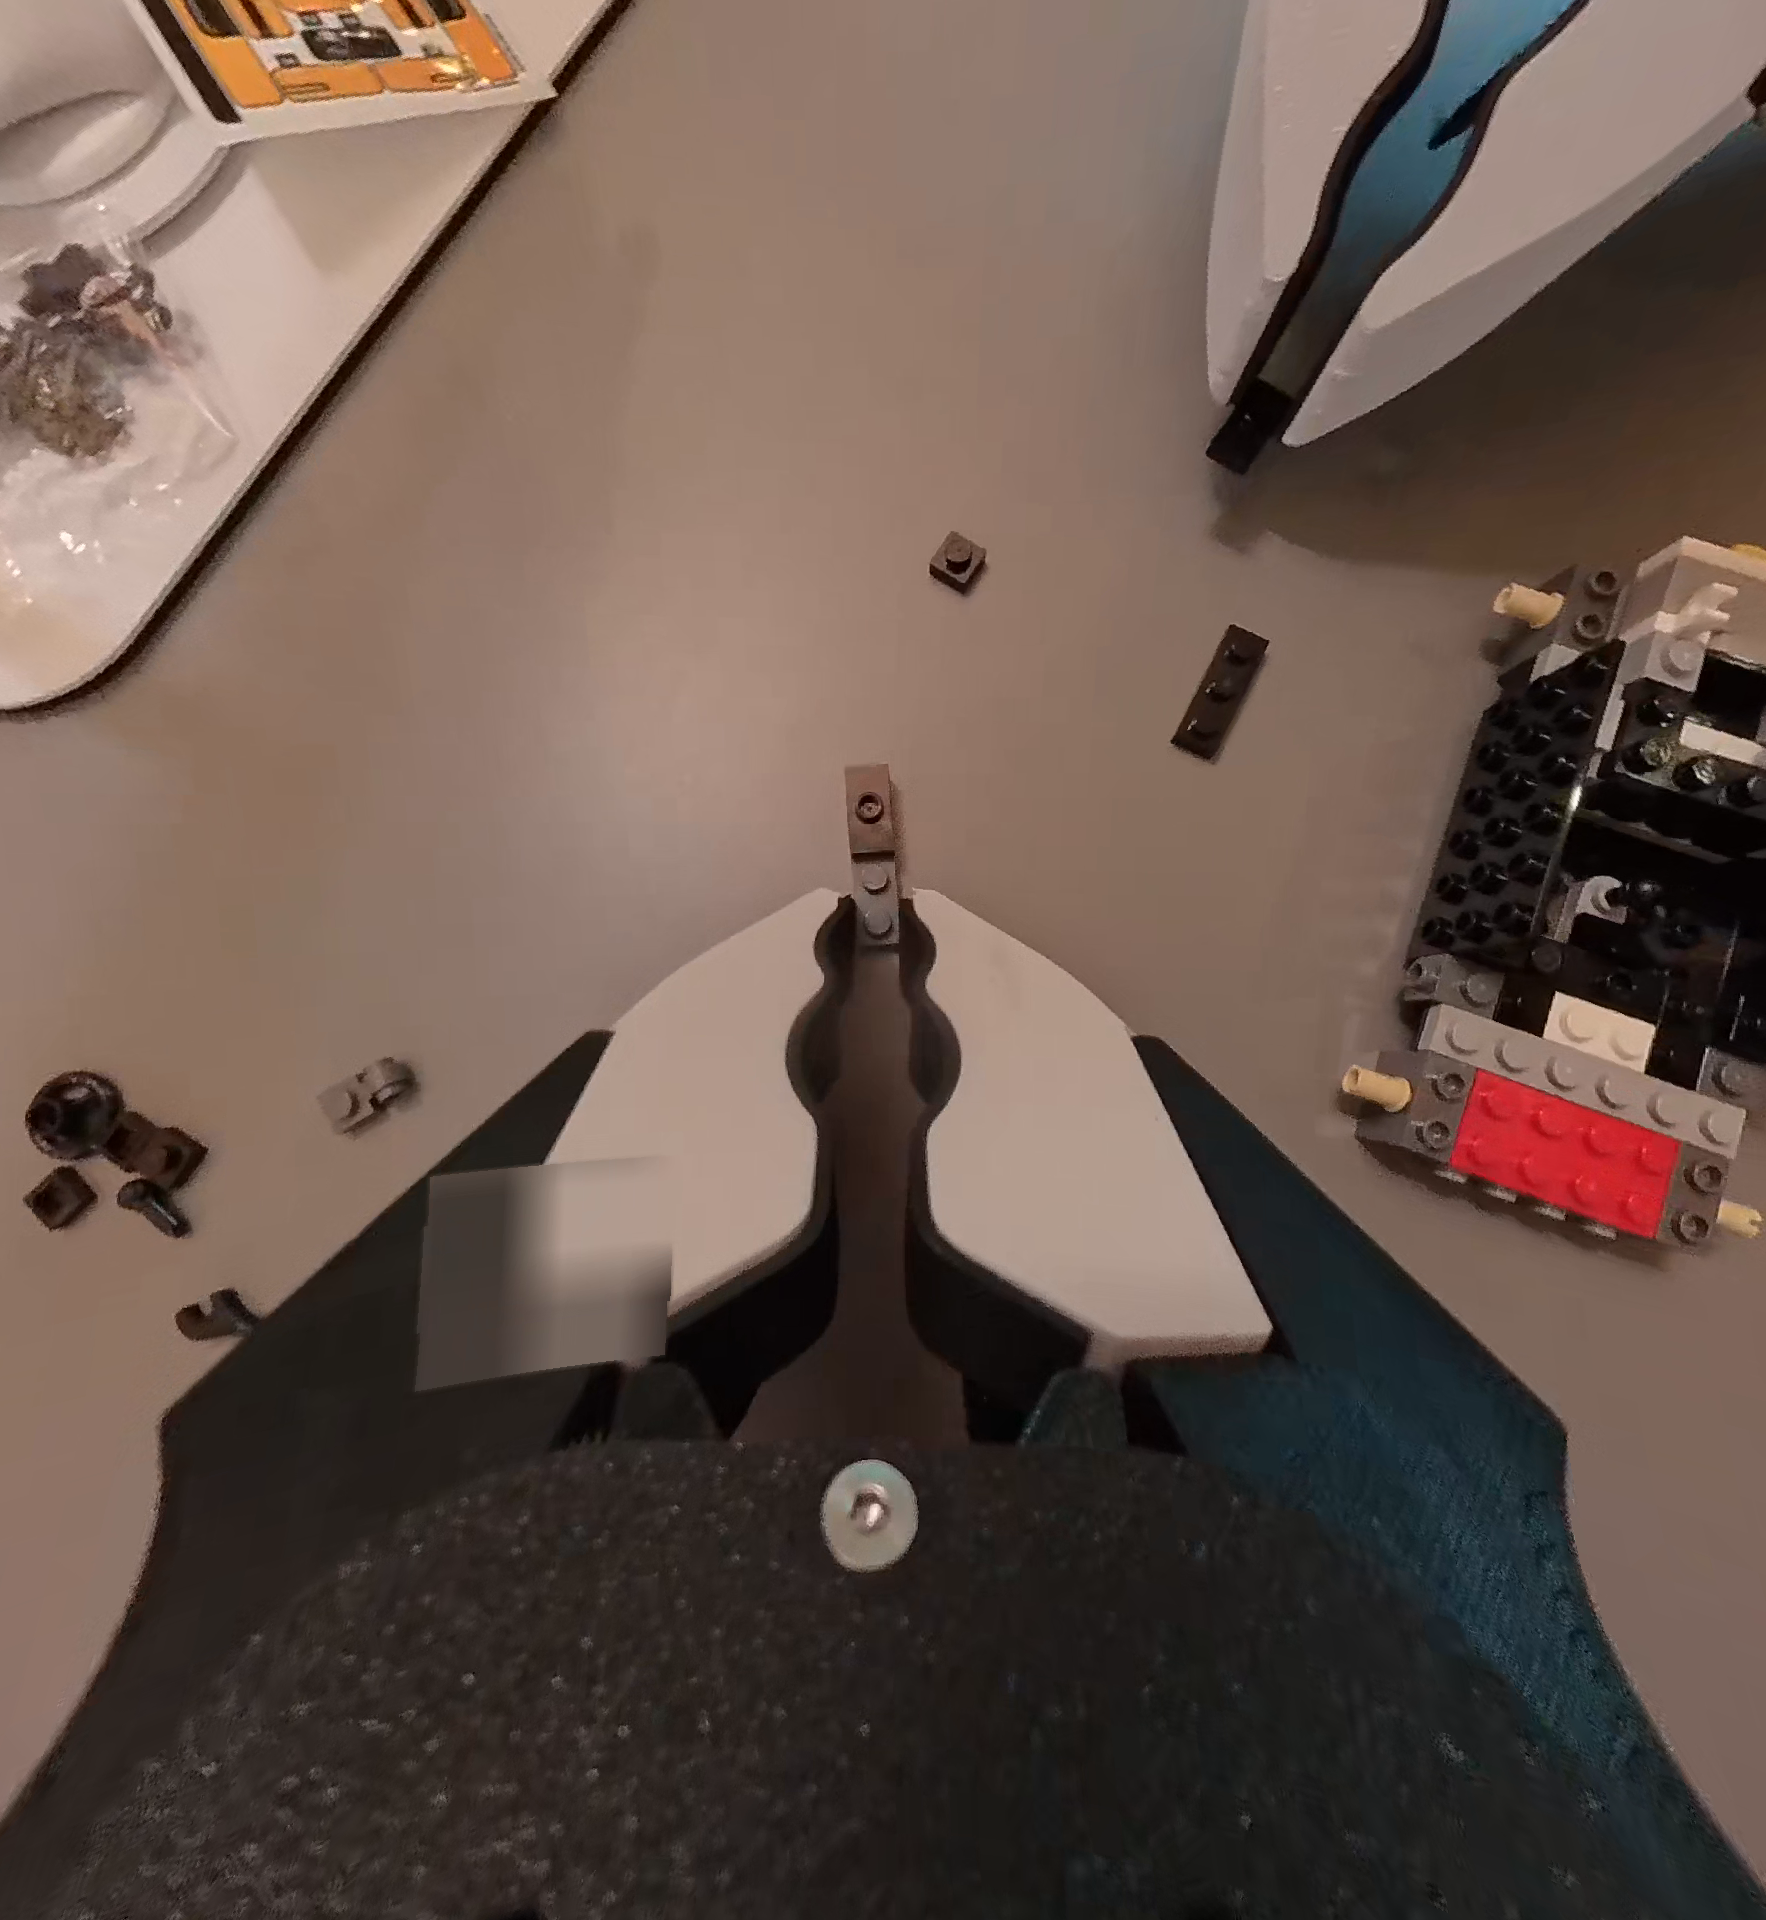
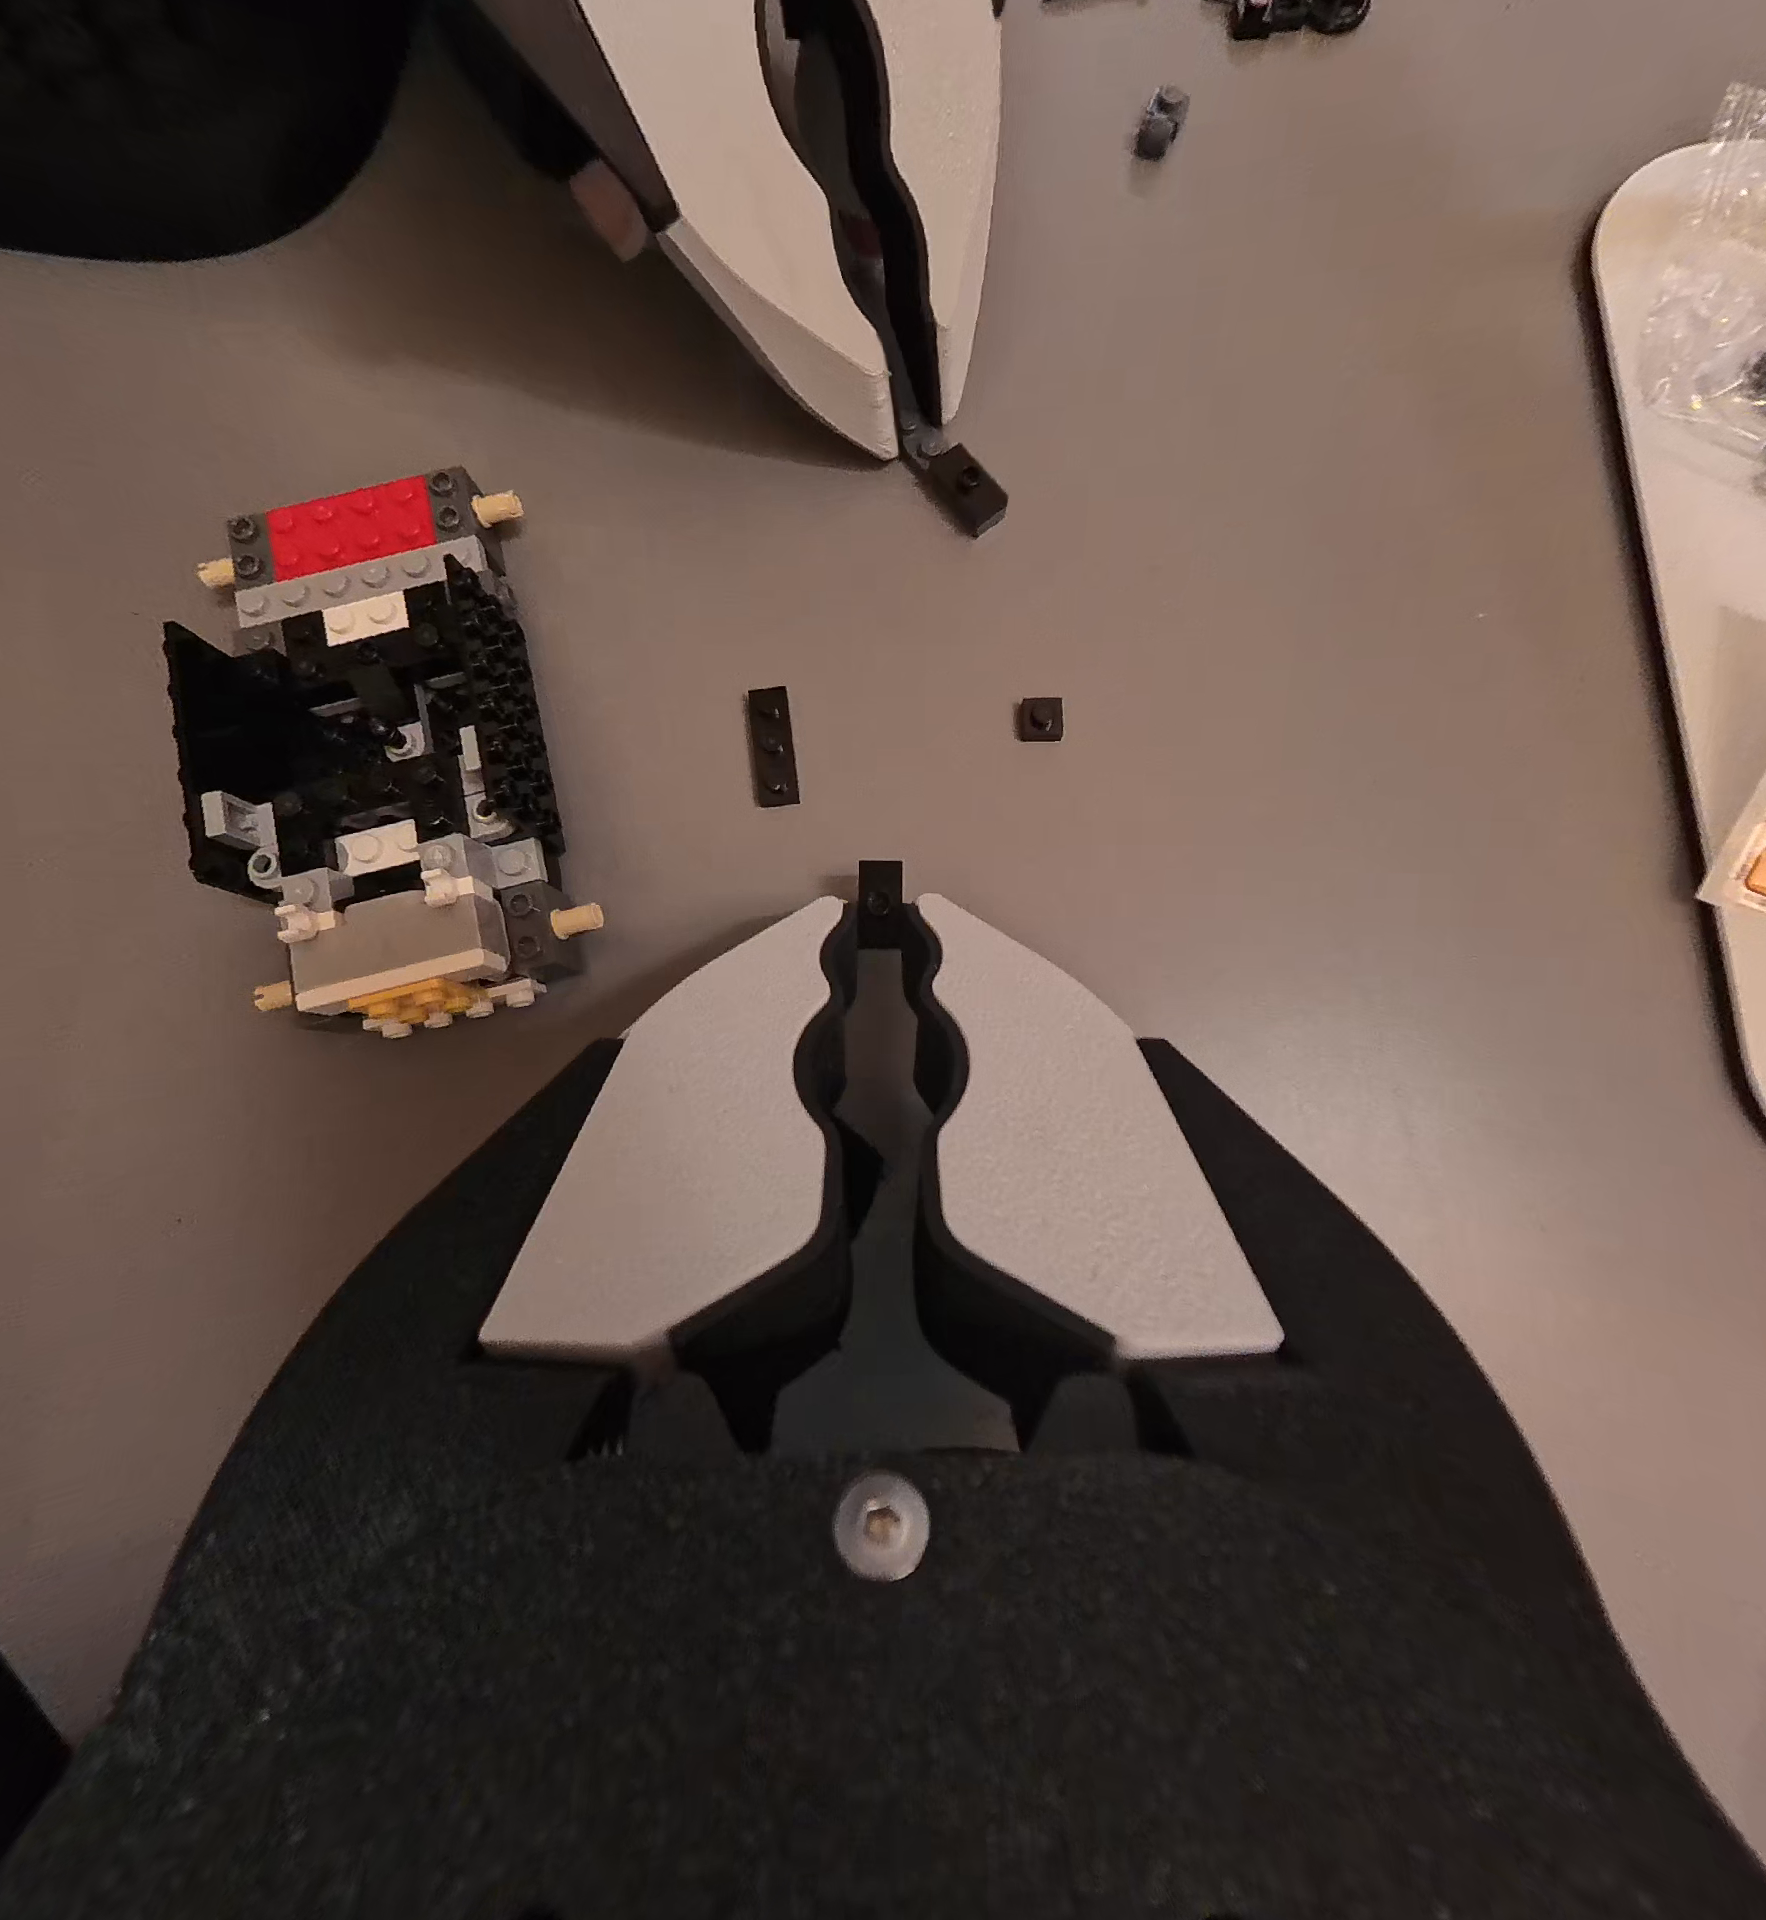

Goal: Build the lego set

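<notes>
Car [image 2: 370, 748]: half-built, black with red top, on the grey table [image 2: 1274, 623].
Left gripper [image 1: 874, 914]: near car, pinching a small grey and dark piece [image 1: 871, 862].
Right gripper [image 2: 879, 909]: near car, pinching a small black piece [image 2: 879, 894].
Long black plate [image 2: 773, 746]: beside car.

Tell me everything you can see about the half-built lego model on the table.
The partly built lego model lies flat on the grey table, touched by neither gripper. It looks like a hard plastic vehicle chassis, mostly black studded plates and bricks. A red studded plate sits at one end, edged by grey bricks; a light grey block over yellow pieces sits at the other. Small white plates lie near its middle, and tan pins stick out at the corners. No wheels are fitted.
</notes>
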Tool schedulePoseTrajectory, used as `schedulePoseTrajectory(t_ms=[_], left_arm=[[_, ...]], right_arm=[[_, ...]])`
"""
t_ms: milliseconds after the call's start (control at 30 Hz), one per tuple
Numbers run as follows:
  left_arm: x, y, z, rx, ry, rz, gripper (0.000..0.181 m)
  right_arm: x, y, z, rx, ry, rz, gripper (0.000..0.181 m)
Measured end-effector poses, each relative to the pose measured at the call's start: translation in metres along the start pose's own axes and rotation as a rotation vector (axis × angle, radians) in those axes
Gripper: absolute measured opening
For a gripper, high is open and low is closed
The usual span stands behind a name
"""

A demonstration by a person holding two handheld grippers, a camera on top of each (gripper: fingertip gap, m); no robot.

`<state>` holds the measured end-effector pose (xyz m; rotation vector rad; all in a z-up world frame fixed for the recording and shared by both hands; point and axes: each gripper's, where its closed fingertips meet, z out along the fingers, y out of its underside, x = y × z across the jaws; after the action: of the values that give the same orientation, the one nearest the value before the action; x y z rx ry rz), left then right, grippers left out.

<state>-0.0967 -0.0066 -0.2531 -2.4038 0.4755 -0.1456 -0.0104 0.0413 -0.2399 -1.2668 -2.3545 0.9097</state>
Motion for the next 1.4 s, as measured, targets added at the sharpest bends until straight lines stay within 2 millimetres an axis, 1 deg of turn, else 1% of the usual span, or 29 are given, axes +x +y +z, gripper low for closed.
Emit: schedulePoseTrajectory(t_ms=[100,133,167,233,333,400,467,533,633,667,800,867,1033,1167,1233,1267,1300,1400], left_arm=[[0.004,0.0,0.0,-0.005,-0.012,-0.025,0.007],[0.008,0.0,0.0,-0.007,0.007,-0.034,0.01],[0.014,-0.001,0.0,-0.008,0.036,-0.037,0.017],[0.024,-0.002,-0.003,-0.004,0.089,-0.025,0.023],[0.035,-0.017,-0.016,0.081,0.2,0.0,0.024],[0.031,-0.027,-0.027,0.14,0.217,0.051,0.023],[0.017,-0.028,-0.03,0.154,0.18,0.176,0.022],[0.003,-0.021,-0.025,0.112,0.152,0.328,0.024],[-0.007,-0.009,-0.013,0.032,0.222,0.482,0.027],[-0.007,-0.007,-0.011,0.016,0.265,0.507,0.027],[-0.006,-0.012,-0.006,-0.035,0.385,0.629,0.028],[-0.002,-0.013,-0.003,-0.08,0.445,0.69,0.03],[0.0,-0.007,0.007,-0.228,0.539,0.828,0.032],[0.007,-0.009,0.01,-0.268,0.593,0.892,0.03],[0.015,-0.009,0.009,-0.273,0.62,0.907,0.024],[0.017,-0.008,0.008,-0.275,0.617,0.91,0.019],[0.019,-0.008,0.008,-0.278,0.604,0.908,0.009],[0.022,-0.008,0.008,-0.273,0.535,0.82,0.008]], right_arm=[[0.0,0.0,0.0,0.004,0.001,0.0,0.007],[0.0,0.0,-0.001,0.005,0.002,0.0,0.007],[0.0,0.0,-0.001,0.005,0.003,-0.001,0.007],[0.0,-0.001,-0.002,0.009,0.007,-0.001,0.007],[0.001,-0.002,-0.004,0.017,0.011,0.0,0.007],[0.002,-0.003,-0.005,0.023,0.012,0.002,0.007],[0.002,-0.004,-0.006,0.026,0.013,0.001,0.007],[0.002,-0.005,-0.007,0.029,0.013,0.001,0.007],[0.001,-0.005,-0.008,0.03,0.018,-0.001,0.007],[0.0,-0.005,-0.009,0.031,0.018,-0.002,0.007],[0.002,-0.004,-0.009,0.039,0.013,0.007,0.008],[0.003,-0.002,-0.008,0.038,0.007,0.013,0.008],[0.003,0.0,-0.008,0.041,-0.004,0.022,0.008],[0.004,0.001,-0.007,0.045,-0.014,0.03,0.007],[0.003,0.002,-0.007,0.046,-0.019,0.031,0.007],[0.003,0.002,-0.007,0.046,-0.02,0.031,0.007],[0.003,0.002,-0.007,0.048,-0.021,0.031,0.007],[0.002,0.0,-0.007,0.06,-0.021,0.031,0.007]])
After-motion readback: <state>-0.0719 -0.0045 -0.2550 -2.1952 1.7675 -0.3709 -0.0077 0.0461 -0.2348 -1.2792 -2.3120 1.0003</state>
